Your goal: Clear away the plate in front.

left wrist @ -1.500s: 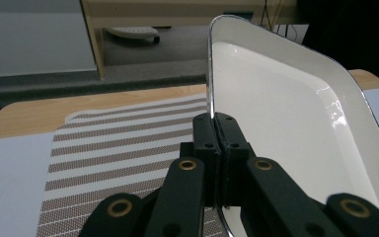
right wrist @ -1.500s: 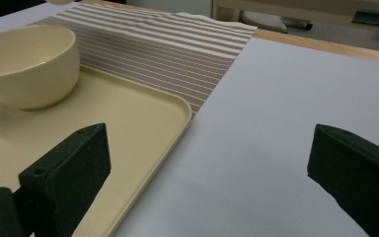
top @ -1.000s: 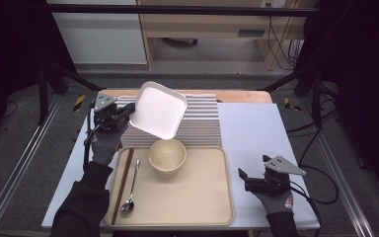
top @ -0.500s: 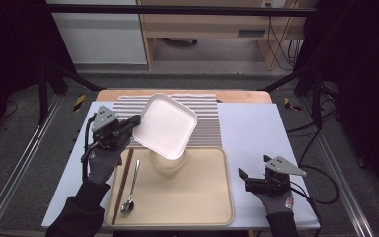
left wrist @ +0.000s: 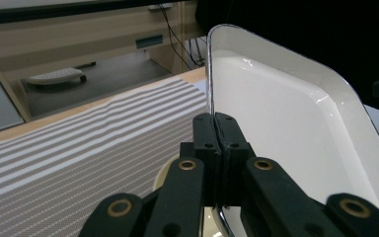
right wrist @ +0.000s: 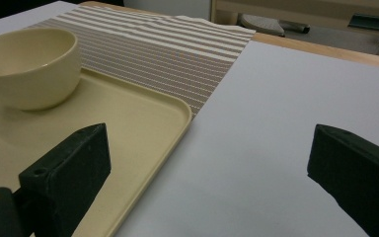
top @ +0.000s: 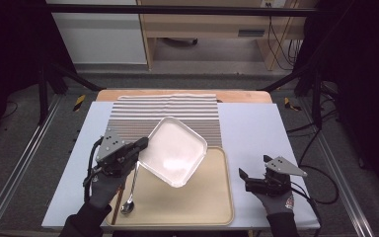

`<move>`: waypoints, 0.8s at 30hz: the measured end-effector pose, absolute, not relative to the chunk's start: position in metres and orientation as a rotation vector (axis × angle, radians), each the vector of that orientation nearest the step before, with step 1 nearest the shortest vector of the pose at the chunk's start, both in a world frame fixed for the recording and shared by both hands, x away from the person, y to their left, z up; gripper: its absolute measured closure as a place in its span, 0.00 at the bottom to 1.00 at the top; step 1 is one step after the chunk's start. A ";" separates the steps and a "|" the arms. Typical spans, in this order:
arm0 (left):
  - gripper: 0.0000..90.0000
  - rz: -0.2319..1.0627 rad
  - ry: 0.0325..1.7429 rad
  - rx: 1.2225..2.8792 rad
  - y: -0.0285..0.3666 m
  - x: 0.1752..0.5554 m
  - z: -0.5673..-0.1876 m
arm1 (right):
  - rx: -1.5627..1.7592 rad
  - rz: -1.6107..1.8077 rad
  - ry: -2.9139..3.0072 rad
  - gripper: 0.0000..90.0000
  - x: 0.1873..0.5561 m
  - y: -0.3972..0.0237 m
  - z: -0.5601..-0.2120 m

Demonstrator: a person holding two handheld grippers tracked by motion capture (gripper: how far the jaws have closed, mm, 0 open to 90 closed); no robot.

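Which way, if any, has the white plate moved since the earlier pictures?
Yes. The white plate, gripped by the left gripper, has moved from over the striped mat toward the person, above the tray.

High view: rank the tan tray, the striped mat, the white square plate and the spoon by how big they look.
1. Tan tray and striped mat: alike, both partly covered, so unranked.
2. White square plate, held off the table, nearer the camera.
3. Spoon.

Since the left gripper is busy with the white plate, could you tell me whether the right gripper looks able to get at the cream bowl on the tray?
Probably yes. The right gripper is open and empty beside the tray, and in its own view nothing stands between its jaws and the bowl. From above, though, the held plate hangs over the bowl.
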State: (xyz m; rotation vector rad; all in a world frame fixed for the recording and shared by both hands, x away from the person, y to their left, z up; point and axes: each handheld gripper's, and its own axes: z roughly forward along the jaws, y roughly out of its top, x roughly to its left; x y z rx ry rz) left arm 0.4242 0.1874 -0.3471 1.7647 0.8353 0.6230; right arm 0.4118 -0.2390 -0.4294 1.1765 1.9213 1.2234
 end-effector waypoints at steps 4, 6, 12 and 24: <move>0.98 0.616 0.821 1.803 0.181 0.420 -0.354 | 1.177 1.223 1.922 0.04 0.412 -0.239 -0.429; 0.98 0.609 0.823 1.811 0.178 0.418 -0.357 | 1.176 1.225 1.920 0.04 0.411 -0.239 -0.429; 0.98 0.572 0.823 1.850 0.169 0.412 -0.370 | 1.178 1.233 1.912 0.04 0.410 -0.240 -0.428; 0.98 0.532 0.787 1.931 0.141 0.404 -0.393 | 1.179 1.237 1.908 0.04 0.409 -0.241 -0.427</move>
